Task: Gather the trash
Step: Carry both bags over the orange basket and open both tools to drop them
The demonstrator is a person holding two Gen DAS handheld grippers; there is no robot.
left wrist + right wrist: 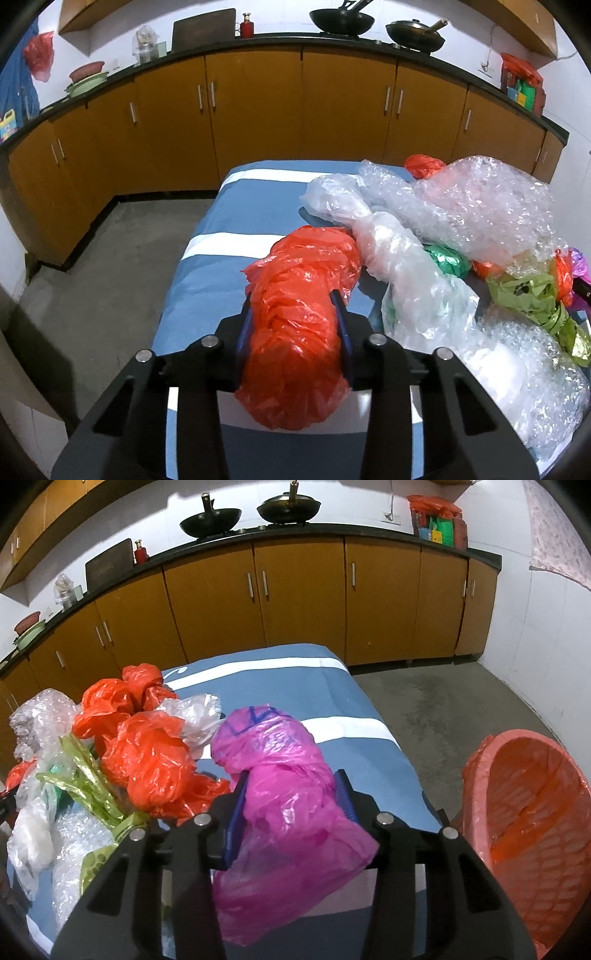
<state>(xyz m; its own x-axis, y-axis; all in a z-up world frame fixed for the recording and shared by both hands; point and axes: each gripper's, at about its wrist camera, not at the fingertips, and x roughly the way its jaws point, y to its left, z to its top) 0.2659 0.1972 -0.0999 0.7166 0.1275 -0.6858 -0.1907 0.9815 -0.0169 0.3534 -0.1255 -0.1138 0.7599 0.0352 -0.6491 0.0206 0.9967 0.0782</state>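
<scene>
Red bag (299, 332) sits bunched between the left gripper (293, 317) fingers, which are closed in on it, above the near end of the blue striped table (221, 266). Pink bag (280, 797) is pinched the same way by the right gripper (291, 794), just left of the orange basket (532, 834), which stands off the table's right edge.

Risks: both bags are slick, loose film held only at a crumpled middle, so a quick swing could let them slide out. The pink bag's hanging tail could catch the basket rim and spill outside. The red bag has to cross the whole table to reach the basket and may drag the bubble wrap (480, 206) or the green foil (532, 295) off the heap.

Hard to tell: fingertips buried in plastic, so grip depth unclear. Basket bottom cut off by the frame. Table under the heap hidden.
</scene>
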